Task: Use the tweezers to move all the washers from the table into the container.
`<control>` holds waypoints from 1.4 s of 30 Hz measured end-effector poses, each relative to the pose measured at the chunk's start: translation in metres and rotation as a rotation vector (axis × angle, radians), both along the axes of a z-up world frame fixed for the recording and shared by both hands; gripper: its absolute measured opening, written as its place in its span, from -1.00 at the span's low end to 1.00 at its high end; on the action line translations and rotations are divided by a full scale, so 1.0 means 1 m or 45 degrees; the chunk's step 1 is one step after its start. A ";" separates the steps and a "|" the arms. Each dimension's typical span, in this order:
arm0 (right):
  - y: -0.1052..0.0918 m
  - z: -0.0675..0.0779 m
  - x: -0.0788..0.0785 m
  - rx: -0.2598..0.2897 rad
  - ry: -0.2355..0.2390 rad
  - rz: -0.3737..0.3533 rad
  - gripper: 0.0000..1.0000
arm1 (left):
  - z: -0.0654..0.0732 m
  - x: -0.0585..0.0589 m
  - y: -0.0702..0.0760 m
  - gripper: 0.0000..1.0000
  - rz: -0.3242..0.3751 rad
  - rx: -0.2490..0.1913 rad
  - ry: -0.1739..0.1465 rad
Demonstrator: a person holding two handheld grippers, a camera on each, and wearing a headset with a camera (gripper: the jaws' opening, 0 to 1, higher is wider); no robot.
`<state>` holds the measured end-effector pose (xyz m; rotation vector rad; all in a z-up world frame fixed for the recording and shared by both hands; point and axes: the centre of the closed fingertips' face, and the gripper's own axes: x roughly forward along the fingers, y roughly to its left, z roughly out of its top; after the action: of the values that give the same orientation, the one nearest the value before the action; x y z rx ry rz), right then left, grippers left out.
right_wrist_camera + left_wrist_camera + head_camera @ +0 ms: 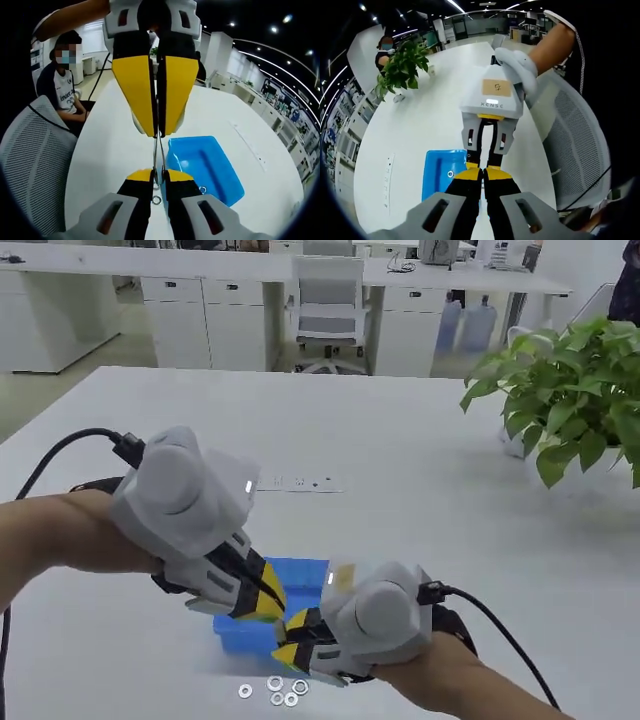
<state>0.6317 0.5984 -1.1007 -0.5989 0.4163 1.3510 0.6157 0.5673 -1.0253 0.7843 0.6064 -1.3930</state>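
Thin metal tweezers [158,150] run between the two grippers, which face each other tip to tip. My left gripper [266,606] is shut on one end and my right gripper [290,640] on the other. In the right gripper view, the right gripper [159,176] rises from below and the left gripper [157,131] comes down from above. The blue container [300,567] lies just behind the jaws and holds one washer [450,174]. Several washers [277,686] lie on the white table in front of the container. One of these washers [156,200] sits right under the right jaws.
A potted plant [575,400] stands at the table's far right. A socket strip [300,483] is set into the tabletop beyond the container. A mesh chair [35,165] and a seated person [65,90] are beside the table. Cables trail from both grippers.
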 end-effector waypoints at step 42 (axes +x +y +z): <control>-0.004 -0.052 -0.020 -0.064 0.035 0.028 -0.75 | -0.050 -0.014 0.001 -0.89 0.024 0.021 0.047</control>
<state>0.6114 0.5949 -1.1528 -0.6286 0.4681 1.3745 0.6014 0.5685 -1.0751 0.7652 0.6530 -1.3894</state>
